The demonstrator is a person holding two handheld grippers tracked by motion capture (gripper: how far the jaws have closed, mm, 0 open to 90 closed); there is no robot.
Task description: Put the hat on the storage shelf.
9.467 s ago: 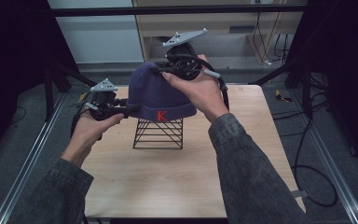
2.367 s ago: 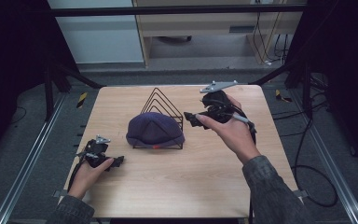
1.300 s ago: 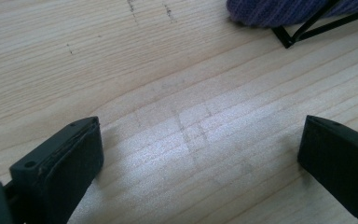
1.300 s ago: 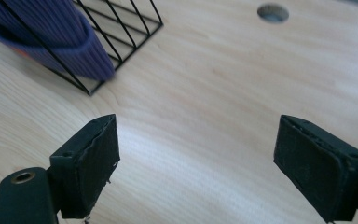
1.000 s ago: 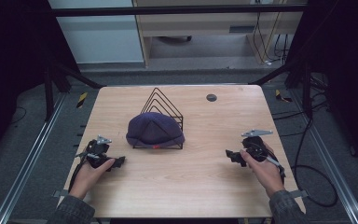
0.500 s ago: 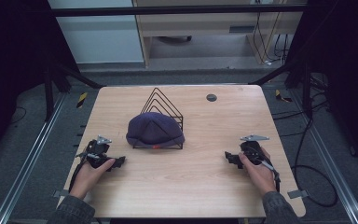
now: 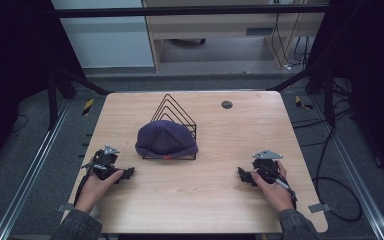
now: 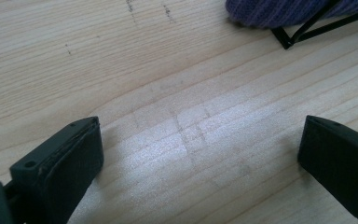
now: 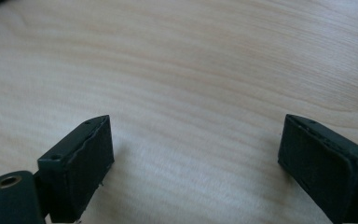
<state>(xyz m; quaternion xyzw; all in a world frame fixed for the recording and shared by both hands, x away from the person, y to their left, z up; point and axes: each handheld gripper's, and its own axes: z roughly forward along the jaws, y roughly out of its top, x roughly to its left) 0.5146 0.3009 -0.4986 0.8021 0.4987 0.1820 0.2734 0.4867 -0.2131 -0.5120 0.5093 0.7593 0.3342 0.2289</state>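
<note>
A navy cap (image 7: 166,139) lies draped over a black wire rack (image 7: 180,112) at the middle of the wooden table (image 7: 200,200). My left gripper (image 7: 126,174) rests on the table at the front left, a little short of the cap, jaws open and empty. The left gripper view has the cap's edge (image 8: 284,11) and a rack foot (image 8: 303,32) beyond the left gripper (image 8: 200,154). At the front right my right gripper (image 7: 242,176) sits low on the wood, well apart from the rack. The right gripper (image 9: 196,154) is open; its jaws have just been opening over bare wood.
A small dark round disc (image 7: 226,104) sits near the table's far right. Metal frame rails (image 7: 35,165) run along both sides of the table. A cable (image 7: 330,195) trails off the right edge to the floor.
Both grippers earlier held the cap over the rack; it now rests there. The right hand came from beside the rack to the front right and sank toward the table. The left hand stayed still.
</note>
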